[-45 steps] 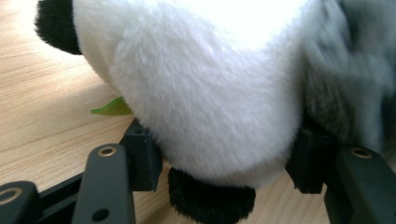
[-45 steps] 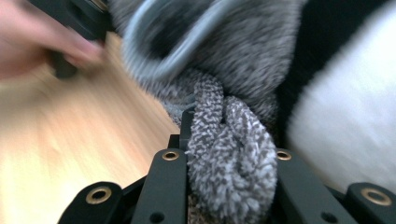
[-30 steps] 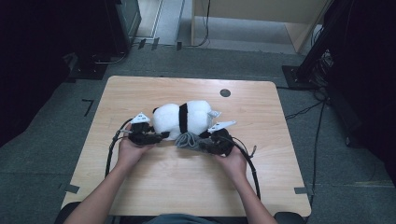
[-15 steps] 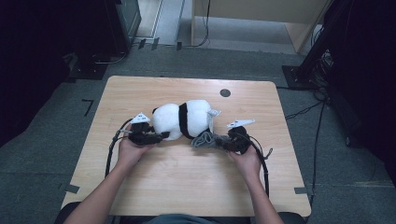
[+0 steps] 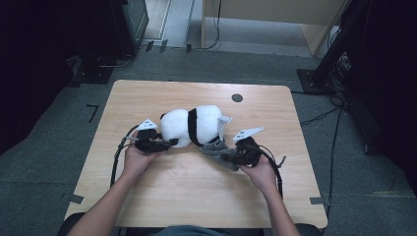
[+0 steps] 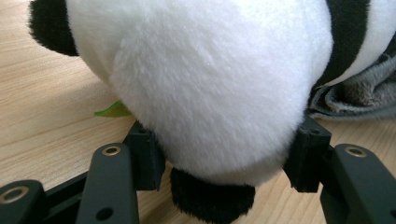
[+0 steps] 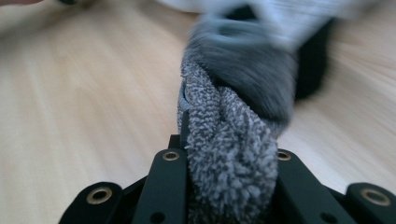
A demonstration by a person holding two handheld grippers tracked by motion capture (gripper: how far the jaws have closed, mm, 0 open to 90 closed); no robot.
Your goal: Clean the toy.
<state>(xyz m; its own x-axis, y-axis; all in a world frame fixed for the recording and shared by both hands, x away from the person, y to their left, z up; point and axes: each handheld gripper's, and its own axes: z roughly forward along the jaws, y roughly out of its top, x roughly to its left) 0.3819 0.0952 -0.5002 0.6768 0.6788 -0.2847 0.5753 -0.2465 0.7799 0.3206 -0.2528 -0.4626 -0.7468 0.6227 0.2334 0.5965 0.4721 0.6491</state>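
Observation:
A black-and-white panda plush point(image 5: 192, 125) lies on the wooden table point(image 5: 196, 191). My left gripper point(image 5: 169, 142) is at its left end, with both pads pressed into the white fur point(image 6: 210, 79); the jaws point(image 6: 224, 154) are shut on the plush. A grey fluffy cloth point(image 5: 214, 146) trails from under the plush's right side. My right gripper point(image 5: 221, 153) is shut on that cloth, whose looped pile point(image 7: 233, 140) is bunched between the jaws point(image 7: 229, 154). Beyond the plush, the left gripper view shows the grey cloth point(image 6: 355, 93) too.
A small black round hole point(image 5: 237, 97) sits in the tabletop behind the plush. A green scrap point(image 6: 112, 110) peeks out under the plush. Cables trail from both grippers toward the person. Dark stands and wires surround the table on the floor.
My right gripper has moved to the right with the grey cloth, drawing it away from the plush. The left gripper and the plush have stayed put.

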